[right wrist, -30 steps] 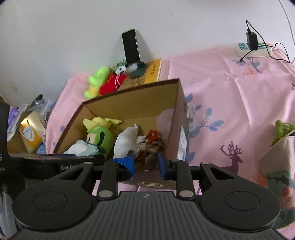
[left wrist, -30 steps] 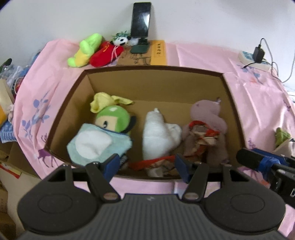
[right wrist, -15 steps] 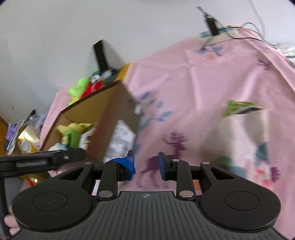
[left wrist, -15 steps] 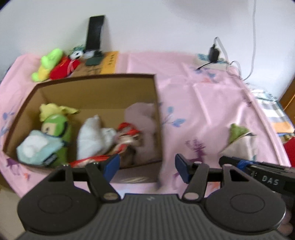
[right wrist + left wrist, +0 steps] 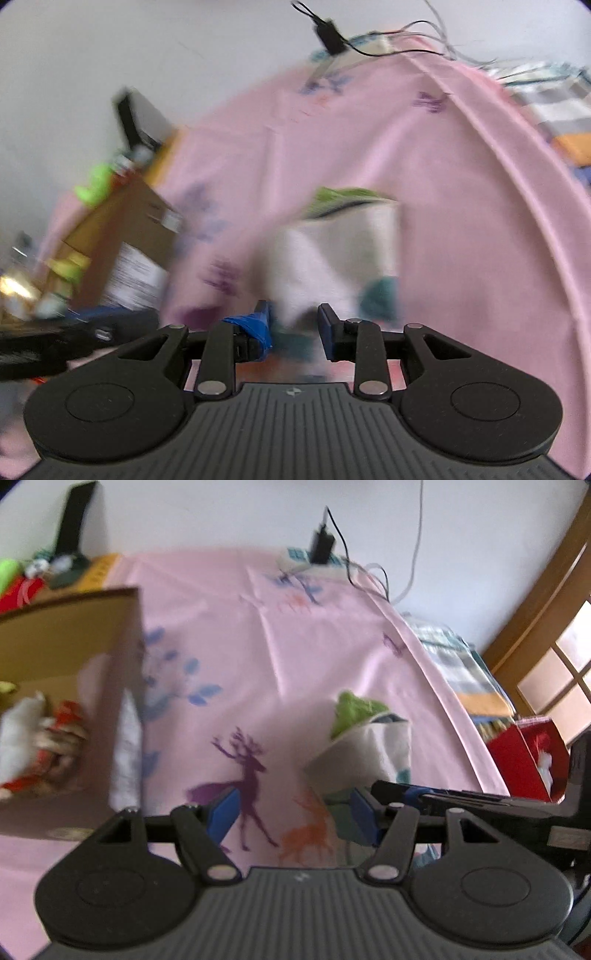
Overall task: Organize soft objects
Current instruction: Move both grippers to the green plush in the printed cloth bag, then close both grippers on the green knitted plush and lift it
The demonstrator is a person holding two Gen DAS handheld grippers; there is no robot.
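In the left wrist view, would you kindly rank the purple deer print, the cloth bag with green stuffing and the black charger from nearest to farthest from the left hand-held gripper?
From the left hand-held gripper:
1. Purple deer print, just ahead, slightly left.
2. Cloth bag, ahead right.
3. Black charger, far back by the wall.

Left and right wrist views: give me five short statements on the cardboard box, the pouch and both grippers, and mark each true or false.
1. The brown cardboard box holds soft toys, among them a white plush. True.
2. The white fabric pouch with a green lining lies inside the box. False: it lies on the pink deer-print cloth, apart from the box.
3. The left gripper is clamped on a toy. False: its jaws stand open with nothing between them.
4. The right gripper is open and points at the pouch. True.
5. A black charger sits plugged into a power strip at the far edge of the cloth. True.
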